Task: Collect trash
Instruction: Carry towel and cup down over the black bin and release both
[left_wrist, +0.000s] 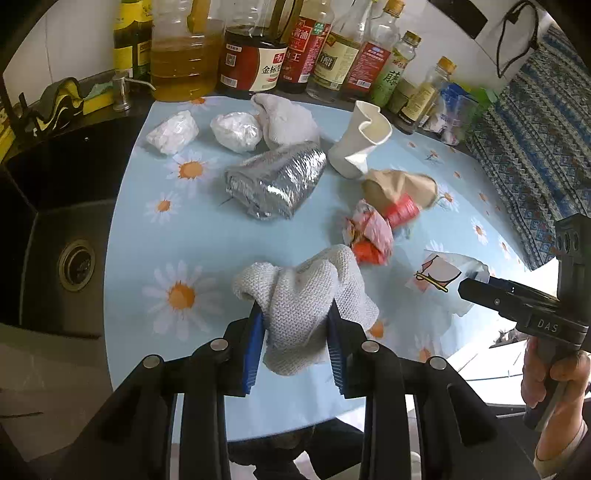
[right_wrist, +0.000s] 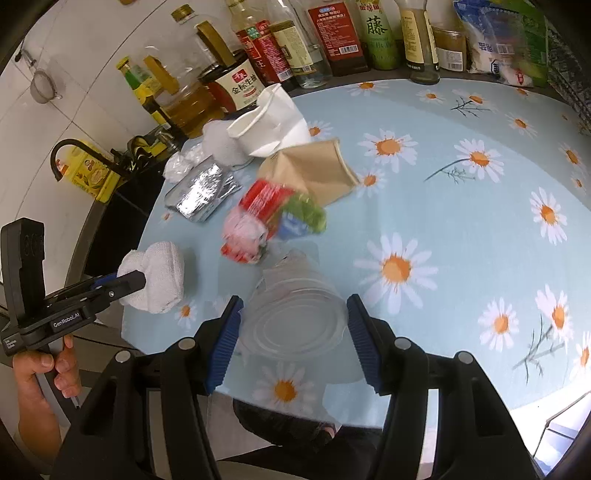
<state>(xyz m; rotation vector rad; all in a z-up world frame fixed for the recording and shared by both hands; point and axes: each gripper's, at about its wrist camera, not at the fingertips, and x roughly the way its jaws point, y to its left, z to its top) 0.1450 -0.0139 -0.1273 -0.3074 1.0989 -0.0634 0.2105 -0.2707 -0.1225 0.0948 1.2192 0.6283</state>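
My left gripper (left_wrist: 295, 317) is shut on a crumpled white paper towel (left_wrist: 306, 291), held just above the daisy tablecloth (left_wrist: 166, 229). In the right wrist view that towel (right_wrist: 162, 273) sits in the left gripper (right_wrist: 136, 278) at the table's left edge. My right gripper (right_wrist: 294, 301) is shut on a crushed clear plastic cup (right_wrist: 295, 321), its blue pads against both sides. The left wrist view shows the right gripper (left_wrist: 471, 290) at the right with the cup (left_wrist: 447, 277). A foil bag (left_wrist: 277, 184), a red wrapper (left_wrist: 369, 236), a brown paper cup (left_wrist: 399, 184) and a white paper cup (left_wrist: 362, 144) lie on the table.
Two white plastic wads (left_wrist: 173, 131) (left_wrist: 236, 129) and a white tissue (left_wrist: 284, 118) lie near the back. Sauce and oil bottles (left_wrist: 258, 48) line the far edge. A black sink (left_wrist: 55, 221) drops off left of the table. A patterned cloth (left_wrist: 535, 147) hangs at the right.
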